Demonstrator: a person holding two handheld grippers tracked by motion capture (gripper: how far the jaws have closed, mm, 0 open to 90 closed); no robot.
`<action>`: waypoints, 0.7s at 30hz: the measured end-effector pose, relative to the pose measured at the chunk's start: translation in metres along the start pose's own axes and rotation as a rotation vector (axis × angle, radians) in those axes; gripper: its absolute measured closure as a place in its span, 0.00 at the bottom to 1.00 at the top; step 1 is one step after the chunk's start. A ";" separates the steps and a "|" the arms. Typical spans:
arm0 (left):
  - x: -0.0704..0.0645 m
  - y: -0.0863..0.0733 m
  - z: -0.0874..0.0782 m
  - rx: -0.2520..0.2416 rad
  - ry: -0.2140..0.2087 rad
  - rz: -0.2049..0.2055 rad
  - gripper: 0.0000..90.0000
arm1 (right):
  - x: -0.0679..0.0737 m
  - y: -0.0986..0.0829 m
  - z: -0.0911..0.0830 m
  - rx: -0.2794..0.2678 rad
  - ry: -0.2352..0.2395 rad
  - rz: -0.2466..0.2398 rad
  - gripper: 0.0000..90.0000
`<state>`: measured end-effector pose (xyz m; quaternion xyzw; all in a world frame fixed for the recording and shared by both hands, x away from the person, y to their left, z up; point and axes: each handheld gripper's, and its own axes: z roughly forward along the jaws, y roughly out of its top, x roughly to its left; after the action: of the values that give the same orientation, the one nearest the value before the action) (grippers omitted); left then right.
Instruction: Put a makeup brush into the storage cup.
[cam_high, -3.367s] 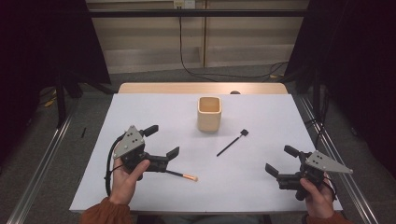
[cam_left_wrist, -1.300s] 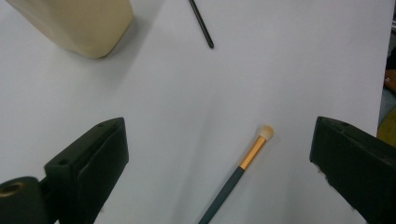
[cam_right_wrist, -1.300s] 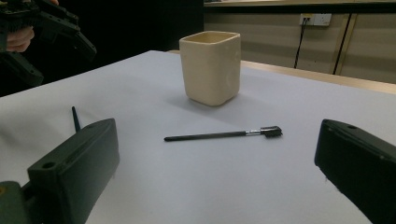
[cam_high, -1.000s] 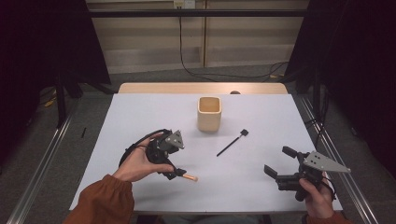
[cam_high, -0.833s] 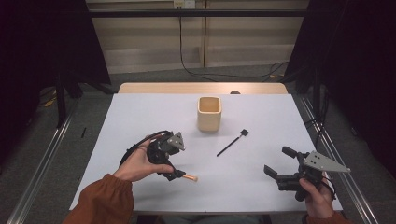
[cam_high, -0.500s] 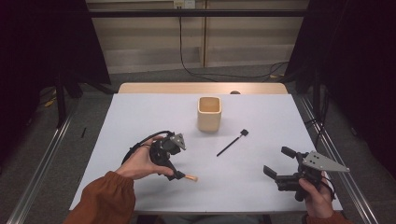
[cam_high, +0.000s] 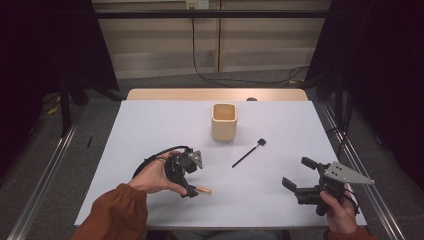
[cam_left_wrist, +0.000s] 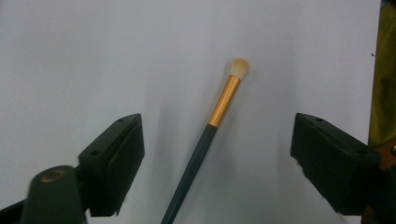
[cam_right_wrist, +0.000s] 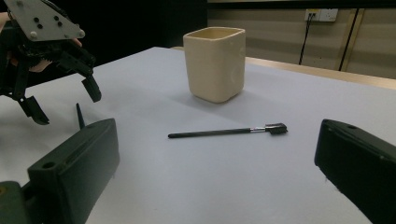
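The white table (cam_high: 150, 130) carries few things. Near its far middle stands a cream square-sided cup (cam_high: 223, 121), upright; its inside looks bare in the high view, though the bottom is not visible, so I cannot say for sure that nothing lies in it. Just in front of it and to its right lies a thin black brush with a small flat head (cam_high: 247, 153), apart from the cup.

The left gripper (cam_high: 187, 181) is tipped down over the makeup brush (cam_left_wrist: 212, 135), which lies flat on the table near the front edge, its gold ferrule and pale tuft (cam_high: 202, 190) sticking out past the gripper. In the left gripper view the jaws stand spread wide, one on each side of the dark handle, neither touching it.

The step in hand looks like picking this brush up. To do it well, the gripper should drop until the jaw tips nearly meet the table, keep the handle centred between them, and close on the dark handle below the ferrule, squarely across it, so the brush does not roll or pivot.

The right gripper (cam_high: 302, 182) rests low at the front right, jaws spread, holding nothing.
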<state>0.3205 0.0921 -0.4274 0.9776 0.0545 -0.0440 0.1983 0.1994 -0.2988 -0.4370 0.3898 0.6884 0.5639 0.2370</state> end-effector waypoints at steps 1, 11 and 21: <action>-0.001 -0.001 0.005 0.009 -0.003 0.002 0.23 | 0.000 0.000 0.000 -0.001 0.001 0.000 0.00; -0.002 0.003 0.016 0.088 -0.007 0.036 0.43 | 0.000 0.000 0.001 0.006 -0.001 -0.008 0.00; -0.004 0.004 0.024 0.142 0.036 0.054 0.51 | 0.001 -0.001 0.002 0.015 0.006 -0.002 0.00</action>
<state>0.3150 0.0788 -0.4470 0.9910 0.0284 -0.0246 0.1284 0.2006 -0.2972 -0.4380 0.3889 0.6937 0.5598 0.2327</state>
